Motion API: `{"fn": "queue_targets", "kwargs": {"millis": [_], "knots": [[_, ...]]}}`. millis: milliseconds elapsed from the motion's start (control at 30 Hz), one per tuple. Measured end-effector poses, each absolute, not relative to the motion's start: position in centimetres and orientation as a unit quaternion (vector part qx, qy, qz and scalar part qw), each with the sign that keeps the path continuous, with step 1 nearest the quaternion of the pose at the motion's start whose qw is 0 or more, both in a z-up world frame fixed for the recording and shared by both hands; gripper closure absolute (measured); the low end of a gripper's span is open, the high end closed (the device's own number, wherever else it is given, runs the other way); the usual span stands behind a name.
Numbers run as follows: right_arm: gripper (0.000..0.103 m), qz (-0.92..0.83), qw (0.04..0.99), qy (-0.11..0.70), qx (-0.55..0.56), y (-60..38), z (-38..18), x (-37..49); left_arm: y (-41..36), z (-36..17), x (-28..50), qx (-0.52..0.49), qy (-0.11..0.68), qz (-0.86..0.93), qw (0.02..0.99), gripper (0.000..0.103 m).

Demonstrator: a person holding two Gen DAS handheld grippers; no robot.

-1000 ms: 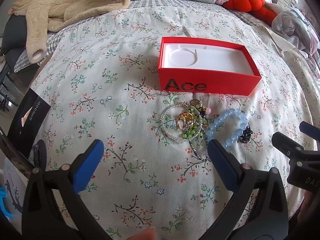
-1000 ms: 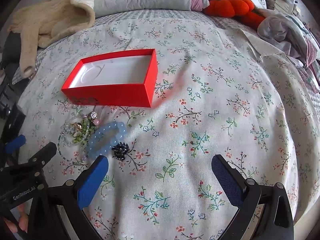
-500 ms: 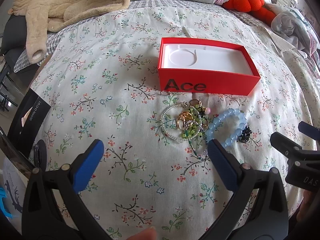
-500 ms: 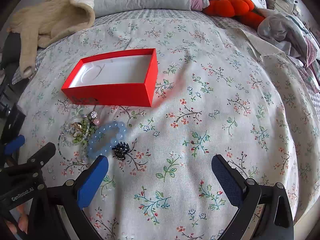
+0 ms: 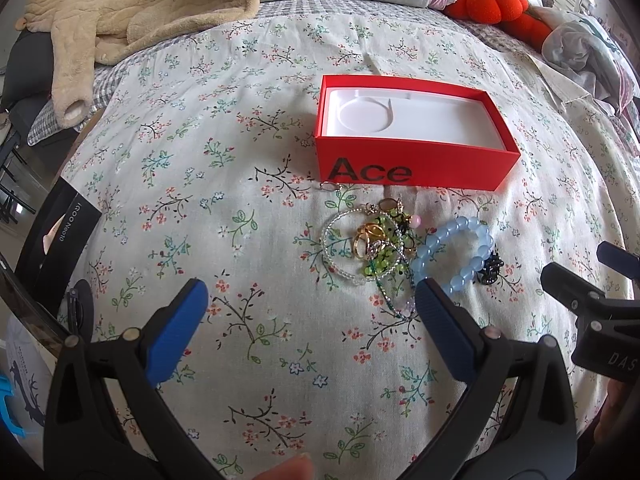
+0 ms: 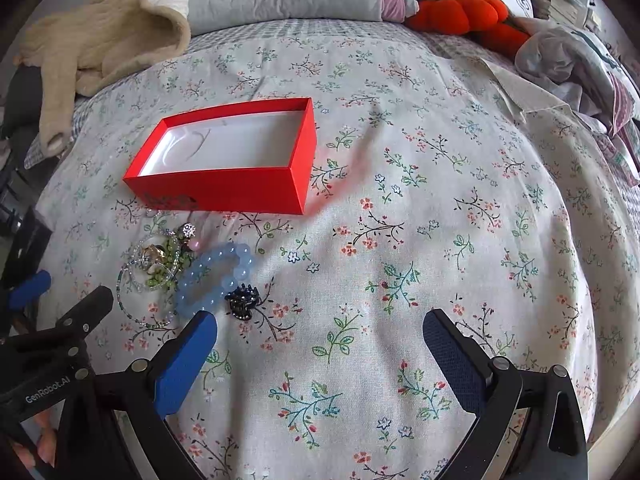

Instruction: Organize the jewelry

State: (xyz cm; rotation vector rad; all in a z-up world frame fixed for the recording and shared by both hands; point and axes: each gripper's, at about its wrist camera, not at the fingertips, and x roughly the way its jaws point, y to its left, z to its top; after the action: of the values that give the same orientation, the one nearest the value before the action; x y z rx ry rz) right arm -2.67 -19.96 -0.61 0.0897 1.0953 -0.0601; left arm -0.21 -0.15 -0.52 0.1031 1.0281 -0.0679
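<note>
While both jaws stand wide and empty, the left gripper (image 5: 310, 304) hovers over the floral bedspread (image 5: 248, 184) just short of the tangled jewelry pile (image 5: 372, 244) and blue bead bracelet (image 5: 456, 252); the right gripper (image 6: 318, 338) waits alongside. Nothing yet lies in the red box (image 5: 408, 162) beyond, so picking likely begins next, calling for a careful pinch.

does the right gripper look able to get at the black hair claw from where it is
Probably yes. The right gripper is open, and the black hair claw lies on the bedspread just ahead of its left finger, beside the blue bead bracelet. Nothing covers it, though the bracelet sits close.
</note>
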Motion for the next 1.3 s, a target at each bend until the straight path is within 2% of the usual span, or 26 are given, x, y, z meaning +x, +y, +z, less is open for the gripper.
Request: {"fn": "queue_targets", "kwargs": {"millis": [1300], "knots": [[0.0, -0.022, 0.852, 0.521, 0.038, -19.54, -0.62, -2.42, 0.3, -0.03, -0.54, 0.056, 0.469, -0.017, 0.881, 0.0]]}}
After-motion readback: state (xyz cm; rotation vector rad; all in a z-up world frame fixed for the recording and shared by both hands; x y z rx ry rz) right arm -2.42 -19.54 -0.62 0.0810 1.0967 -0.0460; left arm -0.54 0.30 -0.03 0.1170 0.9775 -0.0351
